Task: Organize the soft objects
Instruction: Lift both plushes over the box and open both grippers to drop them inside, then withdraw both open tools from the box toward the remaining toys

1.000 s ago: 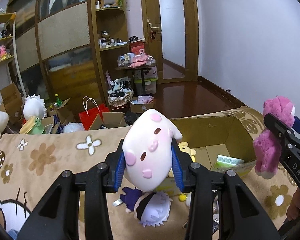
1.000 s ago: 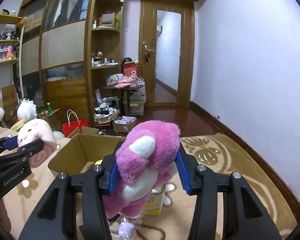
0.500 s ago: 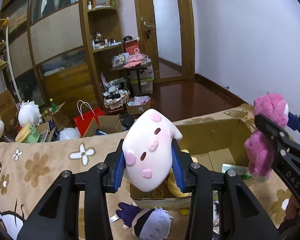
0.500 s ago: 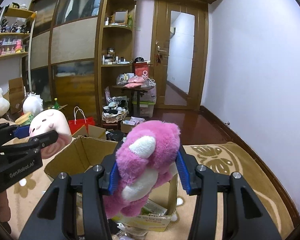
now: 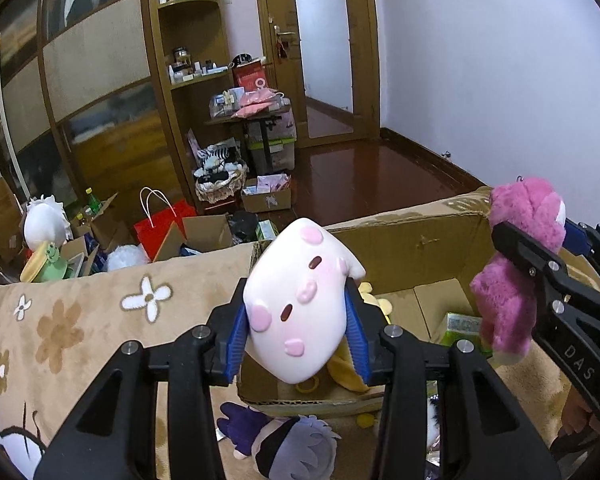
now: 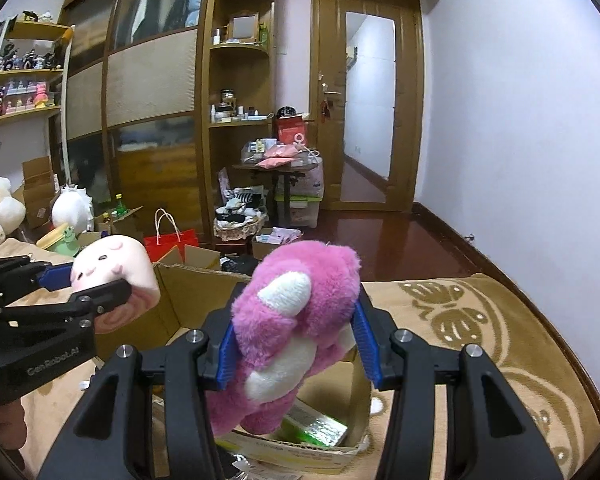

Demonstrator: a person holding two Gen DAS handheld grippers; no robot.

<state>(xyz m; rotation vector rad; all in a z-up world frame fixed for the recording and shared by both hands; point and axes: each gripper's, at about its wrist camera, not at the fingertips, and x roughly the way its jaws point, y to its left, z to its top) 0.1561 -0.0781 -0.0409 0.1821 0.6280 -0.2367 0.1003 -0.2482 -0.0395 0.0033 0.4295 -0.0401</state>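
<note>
My left gripper [image 5: 296,332] is shut on a white plush with pink spots [image 5: 300,300] and holds it above the near left edge of an open cardboard box [image 5: 412,244]. It also shows in the right wrist view [image 6: 112,280]. My right gripper [image 6: 296,344] is shut on a pink plush bear [image 6: 296,328], held over the box [image 6: 196,292]; the bear shows at the right in the left wrist view [image 5: 516,264]. A yellow plush [image 5: 372,300] and a green packet [image 5: 464,326] lie inside the box.
The box stands on a tan flowered blanket [image 5: 72,320]. A purple-haired doll [image 5: 288,444] lies on it before the box. Beyond are a red bag [image 5: 160,228], small boxes, a white plush [image 5: 44,220], shelves, a cluttered table [image 5: 256,116] and a door.
Both grippers moved forward toward the box with their toys still held. The box looks closer and larger in both views; the purple-haired doll slid lower in the left view.
</note>
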